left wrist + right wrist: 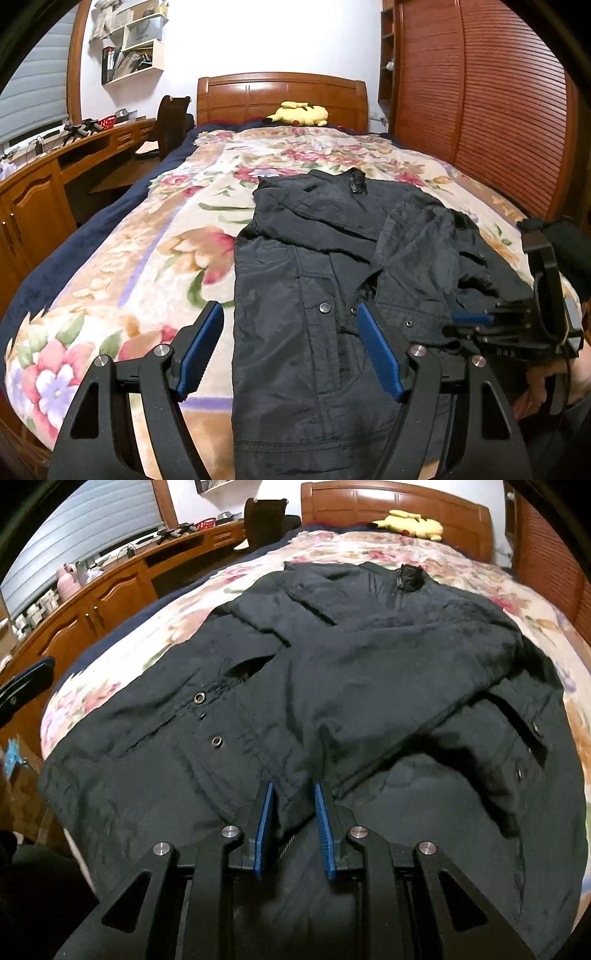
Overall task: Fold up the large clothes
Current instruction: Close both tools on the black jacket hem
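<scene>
Across the frame's centre, a black nylon jacket (pixel 295 686) covers the floral blanket (pixel 155 236); right gripper (pixel 293 794) pinches its fabric, left gripper (pixel 290 314) gapes wide.

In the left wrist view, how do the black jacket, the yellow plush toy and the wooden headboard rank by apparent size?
1. black jacket, but nearest the camera.
2. wooden headboard.
3. yellow plush toy.

Both tools were black. The left gripper (pixel 290 347) had two thick black arms with long holes cut in them. Each arm had round silver screws (pixel 161 350) on top. Its fingers had bright blue pads (pixel 380 354) with little teeth along the edge. The right gripper (pixel 293 827) looked the same, black with blue toothed pads (pixel 323 830) and shiny screws (pixel 231 831).
</scene>
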A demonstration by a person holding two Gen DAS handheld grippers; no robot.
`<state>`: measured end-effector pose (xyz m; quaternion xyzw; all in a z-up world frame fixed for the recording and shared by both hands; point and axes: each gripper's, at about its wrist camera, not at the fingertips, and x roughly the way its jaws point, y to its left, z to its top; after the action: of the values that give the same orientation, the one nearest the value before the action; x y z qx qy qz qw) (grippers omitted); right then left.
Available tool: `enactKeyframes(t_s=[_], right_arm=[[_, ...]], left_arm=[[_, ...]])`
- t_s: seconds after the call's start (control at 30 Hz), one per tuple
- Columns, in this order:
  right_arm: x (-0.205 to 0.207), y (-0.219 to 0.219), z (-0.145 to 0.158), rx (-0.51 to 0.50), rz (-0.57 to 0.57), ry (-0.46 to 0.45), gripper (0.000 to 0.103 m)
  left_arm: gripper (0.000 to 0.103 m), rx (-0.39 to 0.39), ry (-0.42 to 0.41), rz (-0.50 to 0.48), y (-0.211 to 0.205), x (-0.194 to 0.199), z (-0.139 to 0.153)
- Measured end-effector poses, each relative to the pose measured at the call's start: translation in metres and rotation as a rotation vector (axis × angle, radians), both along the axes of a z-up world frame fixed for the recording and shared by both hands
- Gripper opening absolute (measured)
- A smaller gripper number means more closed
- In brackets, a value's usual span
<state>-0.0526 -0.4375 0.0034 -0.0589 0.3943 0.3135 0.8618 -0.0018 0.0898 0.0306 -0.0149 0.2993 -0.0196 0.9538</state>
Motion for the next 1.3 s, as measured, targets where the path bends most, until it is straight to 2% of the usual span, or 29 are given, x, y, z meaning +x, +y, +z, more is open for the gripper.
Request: enactKeyframes(t_s=[0.1,0.23,0.4,0.43,0.6,0.67,0.83,0.97,1.13,1.3], right_arm=[[-0.001,-0.004,-0.001,0.010,0.021,0.004,0.024],[-0.009,-0.012,0.014,0.020,0.036,-0.066,0.024],[-0.020,-0.034,0.039,0.059,-0.023,-0.155,0.025],[-0.023,-0.042,0.046,0.065,-0.033,-0.180,0.027],[-0.042,-0.080,0.061,0.042,-0.109,-0.264,0.062],[-0.049,-0.097,0.060,0.031,-0.134,-0.283,0.064],[-0.056,-0.128,0.047,-0.019,-0.172,-0.287,0.064],[-0.056,-0.149,0.033,-0.038,-0.203,-0.253,0.064],[-0.052,-0.164,0.015,-0.061,-0.223,-0.217,0.064],[-0.053,-0.175,0.007,-0.073,-0.228,-0.200,0.064]], left_arm=[[0.075,0.011,-0.003,-0.012,-0.004,-0.001,-0.001],[0.075,0.035,-0.011,-0.029,-0.012,-0.008,0.001],[0.075,0.057,-0.031,-0.084,-0.022,-0.023,0.012],[0.075,0.058,-0.034,-0.089,-0.023,-0.026,0.015],[0.075,0.018,-0.054,-0.119,-0.020,-0.040,0.023],[0.075,0.018,-0.053,-0.127,-0.018,-0.044,0.020],[0.075,0.049,-0.021,-0.116,-0.011,-0.044,0.002],[0.075,0.078,0.013,-0.086,-0.001,-0.042,-0.020],[0.075,0.078,0.068,-0.059,0.016,-0.044,-0.051],[0.075,0.066,0.093,-0.040,0.029,-0.047,-0.070]])
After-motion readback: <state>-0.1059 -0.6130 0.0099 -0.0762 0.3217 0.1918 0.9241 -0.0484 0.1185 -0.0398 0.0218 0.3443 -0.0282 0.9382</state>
